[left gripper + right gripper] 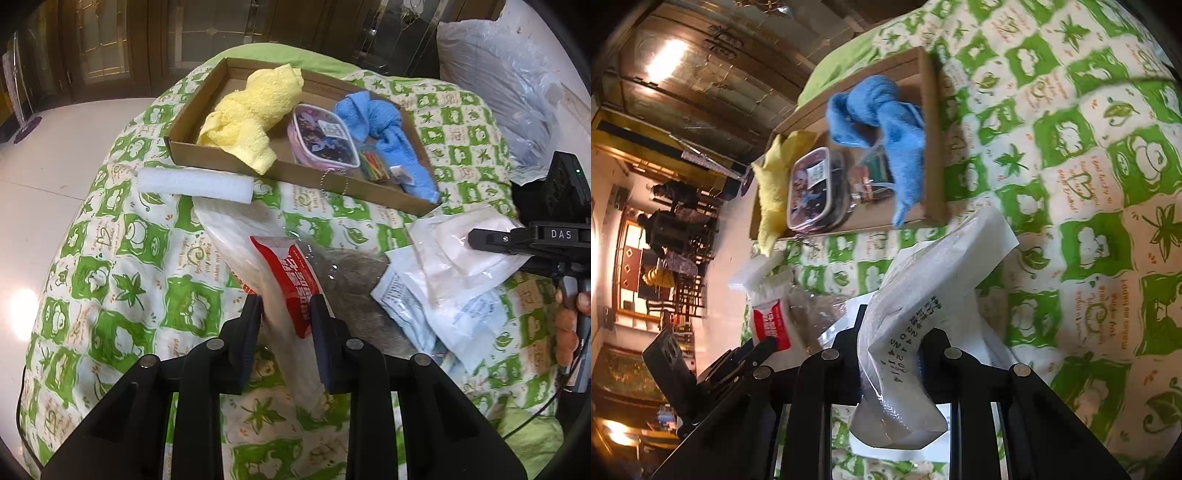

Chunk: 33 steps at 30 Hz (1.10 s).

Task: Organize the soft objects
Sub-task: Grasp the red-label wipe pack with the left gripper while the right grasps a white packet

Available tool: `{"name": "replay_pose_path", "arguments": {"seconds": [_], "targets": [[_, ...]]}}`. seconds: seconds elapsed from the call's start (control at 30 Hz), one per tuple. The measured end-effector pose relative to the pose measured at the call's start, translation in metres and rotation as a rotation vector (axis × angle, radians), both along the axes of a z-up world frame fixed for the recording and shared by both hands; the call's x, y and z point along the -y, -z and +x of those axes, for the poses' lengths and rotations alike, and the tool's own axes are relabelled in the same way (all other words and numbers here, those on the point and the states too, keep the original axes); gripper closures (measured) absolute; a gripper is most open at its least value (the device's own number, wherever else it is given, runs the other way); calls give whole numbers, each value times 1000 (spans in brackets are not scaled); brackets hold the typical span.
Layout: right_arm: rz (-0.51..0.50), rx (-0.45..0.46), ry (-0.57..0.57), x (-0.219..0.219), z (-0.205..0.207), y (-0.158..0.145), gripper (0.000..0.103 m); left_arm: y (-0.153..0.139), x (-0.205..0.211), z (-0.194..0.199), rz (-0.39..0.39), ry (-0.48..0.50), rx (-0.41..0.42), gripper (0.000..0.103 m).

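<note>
"DAS" in pale capitals reads clearly on the black body of the right claw point(476, 236), seen from the left wrist view. On the green-and-cream quilt point(1082, 184) there is cursive script in the cream squares: "makes me happy" comes through beside a leaf spiral, the rest too curled to read. The clear plastic bag point(908, 332) pinched up front carries a printed line of digits, "20241209" or close, with more characters beside it too blurred to tell. The red-labelled packet point(291, 284) bears white lettering, not legible. The pink pouch point(325, 136) has a small white sticker, too small to read.
</note>
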State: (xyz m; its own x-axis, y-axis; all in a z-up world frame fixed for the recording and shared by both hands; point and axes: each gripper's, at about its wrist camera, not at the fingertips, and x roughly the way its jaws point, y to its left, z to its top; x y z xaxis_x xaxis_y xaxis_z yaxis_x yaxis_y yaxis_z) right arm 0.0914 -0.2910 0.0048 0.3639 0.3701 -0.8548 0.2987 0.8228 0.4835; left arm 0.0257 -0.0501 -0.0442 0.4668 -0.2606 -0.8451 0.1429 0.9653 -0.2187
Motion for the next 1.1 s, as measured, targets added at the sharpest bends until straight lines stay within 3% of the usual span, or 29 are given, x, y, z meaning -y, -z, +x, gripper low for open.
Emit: {"name": "replay_pose_path", "arguments": {"seconds": [0.5,0.67,0.87,1.0,1.1], "targets": [[1,25,-34,-20,7,-10,83,-26,0,-25,-33,-5,50,82],[3,26,-32,-20,7,-9,83,-14,9,-28,9,3,-12,82],[4,16,-37,-24,6,-5,83,14,7,-9,48,-55,-109,81],[2,12,-34,-24,7,-3,83,24,1,1,37,-95,-147,68],[0,7,-34,-26,7,0,83,28,1,6,29,-99,-152,68]]}}
